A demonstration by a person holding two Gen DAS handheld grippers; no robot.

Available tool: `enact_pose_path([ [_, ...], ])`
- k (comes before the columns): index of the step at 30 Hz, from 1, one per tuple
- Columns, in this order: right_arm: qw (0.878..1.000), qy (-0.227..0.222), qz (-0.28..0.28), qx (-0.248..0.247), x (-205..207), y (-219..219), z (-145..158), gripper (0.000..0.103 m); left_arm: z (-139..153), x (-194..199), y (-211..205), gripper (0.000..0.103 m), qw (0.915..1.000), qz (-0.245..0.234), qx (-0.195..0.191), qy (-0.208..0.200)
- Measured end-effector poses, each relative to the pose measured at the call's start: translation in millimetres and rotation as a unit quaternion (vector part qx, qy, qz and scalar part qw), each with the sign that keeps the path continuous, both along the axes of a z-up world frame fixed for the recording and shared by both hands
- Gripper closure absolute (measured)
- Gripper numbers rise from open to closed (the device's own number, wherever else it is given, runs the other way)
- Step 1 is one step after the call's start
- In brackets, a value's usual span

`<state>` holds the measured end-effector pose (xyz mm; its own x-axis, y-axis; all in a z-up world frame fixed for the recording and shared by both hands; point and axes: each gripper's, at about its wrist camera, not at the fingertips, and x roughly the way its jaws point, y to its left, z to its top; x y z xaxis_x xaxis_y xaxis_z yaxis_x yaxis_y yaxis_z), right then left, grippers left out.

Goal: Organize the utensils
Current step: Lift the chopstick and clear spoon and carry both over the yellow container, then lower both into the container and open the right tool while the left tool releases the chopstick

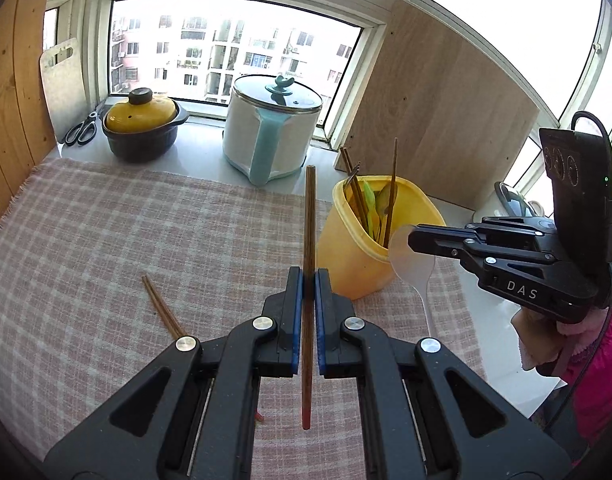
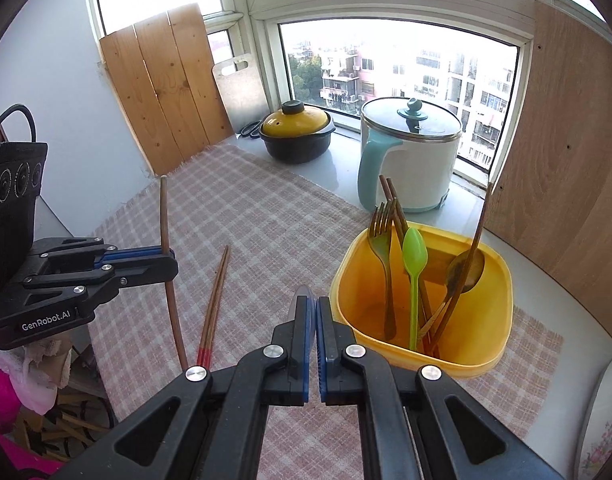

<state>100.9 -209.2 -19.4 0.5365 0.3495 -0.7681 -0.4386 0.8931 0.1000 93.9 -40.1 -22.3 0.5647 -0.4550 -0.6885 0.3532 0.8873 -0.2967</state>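
Note:
My left gripper (image 1: 309,276) is shut on a brown chopstick pair (image 1: 309,240), held upright above the checked cloth; it also shows in the right wrist view (image 2: 167,256). My right gripper (image 2: 310,304) is shut on a clear plastic spoon (image 1: 410,258), whose bowl tip (image 2: 303,291) shows between the jaws, just left of the yellow utensil bin (image 2: 486,344). The bin (image 1: 354,256) holds a fork (image 2: 380,240), a green spoon (image 2: 414,256), a brown spoon (image 2: 464,268) and chopsticks. Another chopstick pair (image 2: 213,308) lies on the cloth (image 1: 161,308).
A yellow-lidded black pot (image 1: 141,126), a white electric pot with blue handle (image 1: 271,132) and scissors (image 1: 81,130) stand on the windowsill. Wooden boards (image 1: 438,120) lean at both sides. The cloth (image 1: 105,240) covers the counter. A white floral dish (image 2: 602,420) sits at right.

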Motion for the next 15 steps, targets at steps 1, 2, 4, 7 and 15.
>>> enact_pose_path([
  [1,1.000,-0.002,-0.002,0.001,0,-4,3,0.103,3,0,-3,0.100,1.0000,-0.002,-0.001,-0.002],
  [2,1.000,-0.005,-0.003,0.002,1,-9,5,0.103,5,1,-7,0.100,1.0000,-0.003,-0.003,-0.004],
  [4,1.000,-0.010,-0.008,0.004,3,-18,12,0.103,11,2,-15,0.100,0.9999,-0.005,-0.003,-0.010],
  [7,1.000,-0.018,-0.014,0.007,7,-31,20,0.103,20,5,-27,0.100,0.9998,-0.009,-0.005,-0.019],
  [15,0.999,-0.038,-0.020,0.005,26,-58,38,0.103,44,20,-57,0.100,0.9991,-0.013,-0.012,-0.039],
])
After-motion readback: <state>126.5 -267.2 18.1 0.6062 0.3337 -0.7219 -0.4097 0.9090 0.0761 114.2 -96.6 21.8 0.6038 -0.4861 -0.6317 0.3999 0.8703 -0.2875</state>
